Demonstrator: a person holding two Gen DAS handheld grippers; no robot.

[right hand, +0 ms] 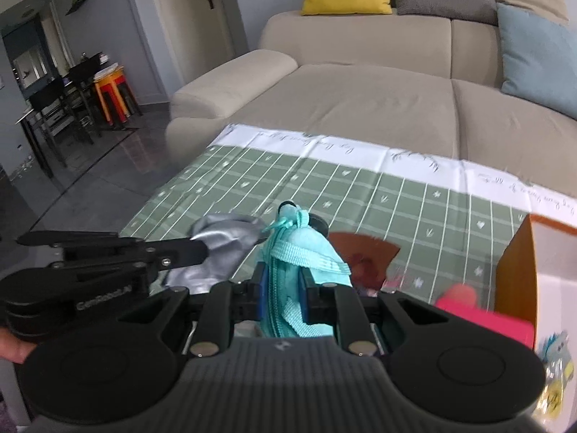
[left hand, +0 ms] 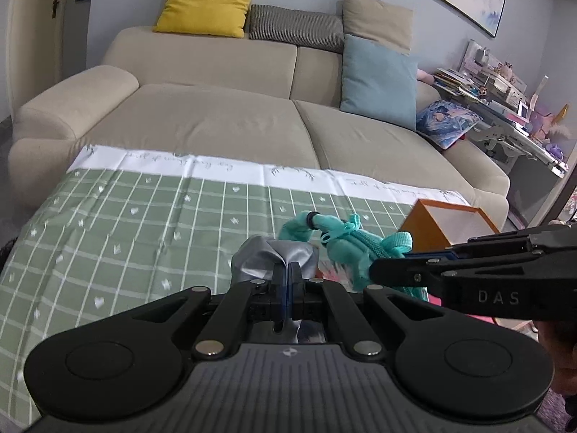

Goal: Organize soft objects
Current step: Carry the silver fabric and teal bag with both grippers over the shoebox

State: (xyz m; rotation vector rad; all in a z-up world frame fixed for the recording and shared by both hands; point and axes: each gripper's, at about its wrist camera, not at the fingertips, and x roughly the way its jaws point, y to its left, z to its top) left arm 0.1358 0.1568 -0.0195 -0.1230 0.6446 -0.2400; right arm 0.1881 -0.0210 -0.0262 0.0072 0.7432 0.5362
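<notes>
The left gripper (left hand: 286, 274) has its jaws pressed together on a fold of silver cloth (left hand: 274, 256), which bunches up just beyond the fingertips and hangs above the table; from the right wrist view the same gripper (right hand: 202, 249) reaches in from the left with the silver cloth (right hand: 220, 245) crumpled at its tip. The right gripper (right hand: 283, 281) pinches a teal pouch (right hand: 306, 252) between its blue pads, the jaws standing a little apart with the zip and a woven teal strap running down between them. In the left wrist view this right gripper (left hand: 393, 267) comes in from the right and holds the teal pouch (left hand: 342, 245) just beside the silver cloth, the two soft things nearly touching. Both are held above a green checked tablecloth (left hand: 144, 216) with a white border. On the cloth to the right stands an orange box (left hand: 429, 227) with a white inside; in the right wrist view the orange box (right hand: 512, 270) is open, and a pink thing (right hand: 483, 317) lies blurred at its near corner. Beyond the table is a beige sofa (left hand: 216, 119) carrying a yellow cushion (left hand: 207, 1), a grey one (left hand: 295, 25), a tan one (left hand: 378, 21) and a light blue one (left hand: 378, 79).
</notes>
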